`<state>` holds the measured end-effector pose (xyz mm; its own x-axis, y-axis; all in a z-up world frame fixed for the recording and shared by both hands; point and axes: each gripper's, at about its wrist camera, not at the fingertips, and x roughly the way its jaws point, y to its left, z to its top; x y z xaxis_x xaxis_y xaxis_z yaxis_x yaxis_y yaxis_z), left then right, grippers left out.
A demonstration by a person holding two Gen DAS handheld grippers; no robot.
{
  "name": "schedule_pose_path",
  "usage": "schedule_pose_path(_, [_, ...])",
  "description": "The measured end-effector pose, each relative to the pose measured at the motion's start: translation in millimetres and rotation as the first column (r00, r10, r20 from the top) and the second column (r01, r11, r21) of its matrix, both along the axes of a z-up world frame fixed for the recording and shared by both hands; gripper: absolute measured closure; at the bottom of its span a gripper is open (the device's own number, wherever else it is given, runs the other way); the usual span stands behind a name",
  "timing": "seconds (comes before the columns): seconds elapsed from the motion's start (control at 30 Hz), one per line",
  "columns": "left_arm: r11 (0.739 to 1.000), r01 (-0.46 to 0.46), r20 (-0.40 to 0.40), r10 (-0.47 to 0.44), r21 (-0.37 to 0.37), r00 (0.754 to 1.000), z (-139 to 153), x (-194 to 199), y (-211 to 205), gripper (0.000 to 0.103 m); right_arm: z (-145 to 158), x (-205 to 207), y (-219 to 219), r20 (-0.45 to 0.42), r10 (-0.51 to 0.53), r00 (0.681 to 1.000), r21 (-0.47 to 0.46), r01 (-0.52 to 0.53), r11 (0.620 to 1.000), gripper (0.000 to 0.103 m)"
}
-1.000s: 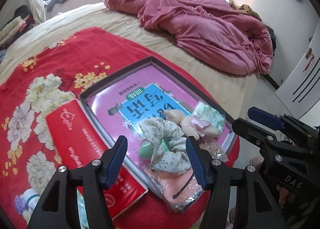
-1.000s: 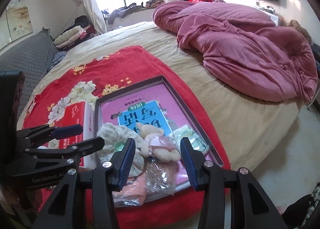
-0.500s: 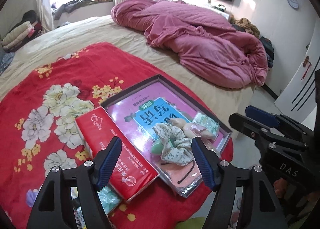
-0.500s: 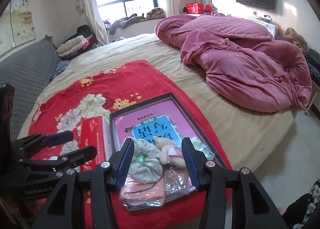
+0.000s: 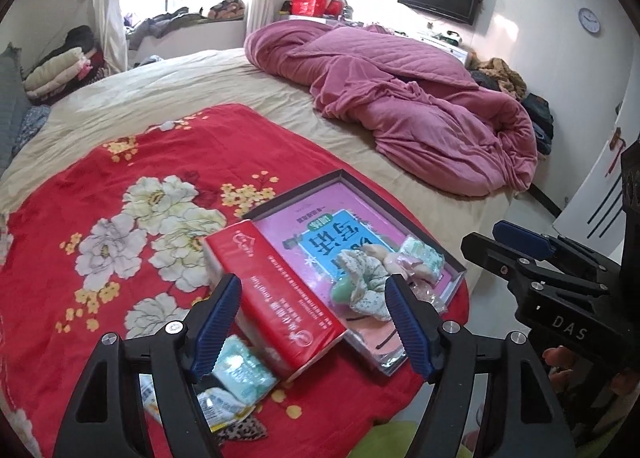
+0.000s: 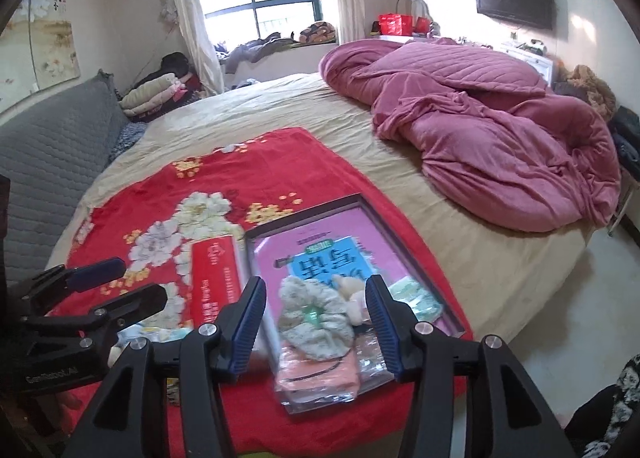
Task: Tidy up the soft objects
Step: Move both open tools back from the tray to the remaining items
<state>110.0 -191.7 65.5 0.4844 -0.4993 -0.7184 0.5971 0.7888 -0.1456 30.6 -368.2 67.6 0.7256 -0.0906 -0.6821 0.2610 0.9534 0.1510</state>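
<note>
The left gripper (image 5: 314,324) holds its blue-padded jaws wide apart with nothing between them, hanging in the air above the near edge of the red floral blanket (image 5: 120,186). The right gripper (image 6: 316,328) has its jaws about half spread and empty too — they frame the soft things below without touching them.

Beneath the right gripper lies a floral scrunchie (image 6: 314,314), heaped over something green, on the near end of a shallow dark-rimmed tray (image 6: 384,214). Just beside the scrunchie is a small pale plush toy (image 5: 394,258), and next to that a green-and-white packet (image 5: 424,254). A clear bag with a peach cloth inside (image 6: 320,374) sticks out over the tray's near rim. The tray's floor is covered by a pink book with a blue panel (image 6: 320,258).

Touching the tray's left side lies a long red box (image 5: 276,298). Near its close end — on the blanket under the left gripper — sits a pale green packet (image 5: 240,372) with other small wrappers.

The blanket is spread over a beige bed (image 6: 460,242), with a crumpled pink duvet (image 6: 500,130) well apart at the far side.
</note>
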Motion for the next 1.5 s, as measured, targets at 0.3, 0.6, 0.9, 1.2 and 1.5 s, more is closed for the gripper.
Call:
schedule_pose_path(0.3, [0.999,-0.034,0.038,0.035,-0.027,0.999,24.0,-10.9,36.5,0.027,26.5,-9.2,27.1,0.044,0.032,0.999,-0.035,-0.031,0.999,0.052])
schedule_pose_path(0.6, [0.995,-0.097,0.067,0.098,-0.02,0.993,39.8,-19.4,84.9,0.026,42.2,-18.0,49.5,0.082,0.064,0.995,-0.045,-0.06,0.997,0.051])
schedule_pose_path(0.9, [0.984,-0.172,0.078,0.175,-0.036,0.982,49.8,-23.5,135.2,0.026,52.0,-18.2,81.7,0.1,0.121,0.988,-0.047,-0.117,0.992,0.051])
schedule_pose_path(1.2, [0.967,-0.251,0.071,0.254,-0.046,0.965,49.5,-28.6,181.2,0.026,62.8,-23.4,111.6,0.122,0.182,0.976,-0.053,-0.177,0.983,0.051])
schedule_pose_path(1.5, [0.95,-0.309,0.031,0.311,-0.035,0.95,28.1,-36.3,217.6,0.026,46.6,-20.5,142.2,0.082,0.234,0.969,-0.059,-0.23,0.971,0.051])
